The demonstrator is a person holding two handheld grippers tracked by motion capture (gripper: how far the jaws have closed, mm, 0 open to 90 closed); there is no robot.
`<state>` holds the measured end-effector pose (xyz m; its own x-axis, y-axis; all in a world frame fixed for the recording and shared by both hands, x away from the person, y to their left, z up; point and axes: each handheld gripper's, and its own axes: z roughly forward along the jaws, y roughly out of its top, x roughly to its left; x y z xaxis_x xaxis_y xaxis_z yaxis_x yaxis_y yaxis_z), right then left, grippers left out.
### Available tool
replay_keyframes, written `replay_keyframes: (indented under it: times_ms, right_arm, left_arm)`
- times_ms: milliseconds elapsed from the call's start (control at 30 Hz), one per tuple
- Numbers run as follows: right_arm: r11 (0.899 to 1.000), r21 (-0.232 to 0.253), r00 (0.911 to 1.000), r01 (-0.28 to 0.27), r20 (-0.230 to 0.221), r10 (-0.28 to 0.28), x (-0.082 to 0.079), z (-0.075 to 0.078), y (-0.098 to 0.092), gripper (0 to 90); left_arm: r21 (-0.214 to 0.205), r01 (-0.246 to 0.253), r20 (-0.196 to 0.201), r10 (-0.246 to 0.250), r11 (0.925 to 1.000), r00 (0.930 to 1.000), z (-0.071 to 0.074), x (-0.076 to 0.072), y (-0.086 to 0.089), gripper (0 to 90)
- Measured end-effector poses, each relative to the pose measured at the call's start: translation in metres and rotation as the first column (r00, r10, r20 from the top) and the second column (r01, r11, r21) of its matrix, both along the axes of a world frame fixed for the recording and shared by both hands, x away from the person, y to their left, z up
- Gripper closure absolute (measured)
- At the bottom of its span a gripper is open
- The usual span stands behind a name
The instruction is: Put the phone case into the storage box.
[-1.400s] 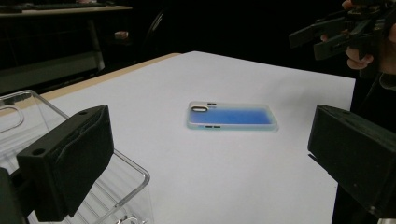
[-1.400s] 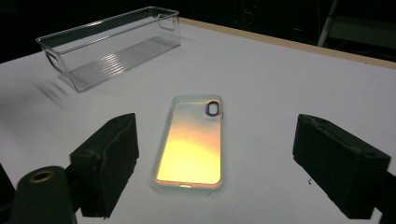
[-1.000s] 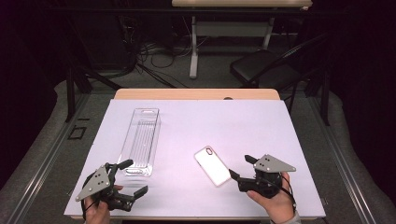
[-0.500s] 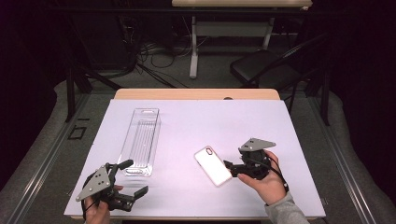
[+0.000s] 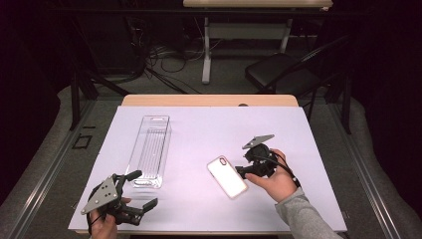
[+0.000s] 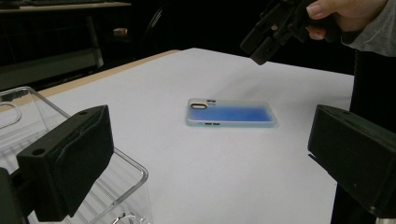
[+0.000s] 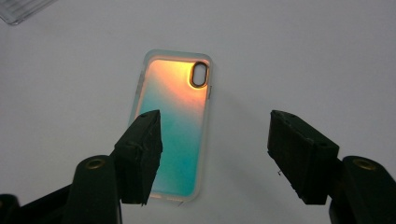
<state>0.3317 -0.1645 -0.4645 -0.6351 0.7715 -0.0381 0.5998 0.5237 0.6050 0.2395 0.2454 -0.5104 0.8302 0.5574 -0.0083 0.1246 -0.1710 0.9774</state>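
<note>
Phone case (image 5: 227,176), light, thin and probably slippery, suits a long-edge pinch by the open, just-narrowing right gripper (image 7: 212,156) above it.

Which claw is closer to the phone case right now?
Right. The right claw hovers just over the phone case at its right edge, jaws apart and not touching it. The left claw sits at the table's near left corner, beside the clear tray, well away from the case.

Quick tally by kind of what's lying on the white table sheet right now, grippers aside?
Phone case: 1
Clear plastic tray: 1
Total: 2
</note>
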Motion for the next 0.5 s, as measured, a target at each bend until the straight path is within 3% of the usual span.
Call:
replay_keyframes:
  times_ms: [233, 333, 367, 500]
  right_arm:
    - [0.999, -0.038, 0.9987, -0.003, -0.052, 0.001, 0.012, 0.000, 0.007, 39.2]
    - [0.997, -0.079, 0.9978, 0.001, -0.066, -0.007, 0.017, -0.002, 0.011, 38.9]
    - [0.996, -0.090, 0.9949, 0.007, -0.100, -0.016, 0.020, -0.002, 0.013, 38.8]
    - [0.996, -0.084, 0.9948, -0.009, -0.102, 0.000, 0.024, -0.006, 0.017, 41.3]
  left_arm:
    - [0.002, 0.000, 0.001, 0.000, 1.0000, 1.0000, 0.000, 0.000, 0.000, 0.3]
    - [0.003, 0.000, 0.000, 0.000, 1.0000, 1.0000, 0.000, 0.000, 0.000, 0.2]
    - [0.002, 0.000, -0.002, 0.000, 1.0000, 1.0000, 0.000, 0.000, 0.000, 0.3]
    - [0.006, 0.003, -0.002, -0.003, 1.0000, 1.0000, 0.000, 0.001, -0.001, 0.3]
